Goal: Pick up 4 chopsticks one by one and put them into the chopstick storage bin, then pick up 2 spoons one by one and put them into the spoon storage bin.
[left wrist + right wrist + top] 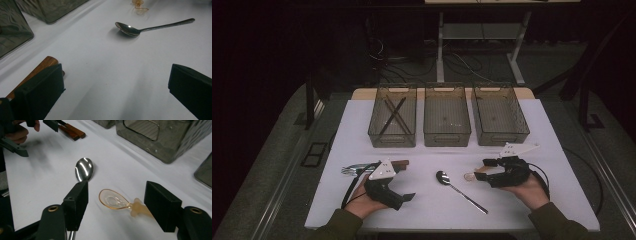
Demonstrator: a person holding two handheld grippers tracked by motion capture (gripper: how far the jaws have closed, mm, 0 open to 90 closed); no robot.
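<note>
White-covered rectangular table, three smoky translucent plastic bins along its far edge, well beyond both grippers. Left bin holds two dark sticks crossed; middle bin and right bin look bare inside. No readable brand, label or text anywhere.

Left gripper: jaws wide apart, nothing between them, just bare cloth. Wooden-handled utensils lie right against the outer side of one jaw; in the left gripper view a brown handle sticks out from behind that jaw. Cannot tell if they touch.

Right gripper: jaws open fairly wide, straddling a small translucent amber plastic spoon. The spoon lies flat on the cloth, bowl between the jaws, stubby handle running toward one jaw. Pads are not pressing on it; gap shows on the bowl side.

Long shiny metal spoon lies between the two grippers, bowl just past the right gripper's jaw tip, handle angled back toward the near edge.
</note>
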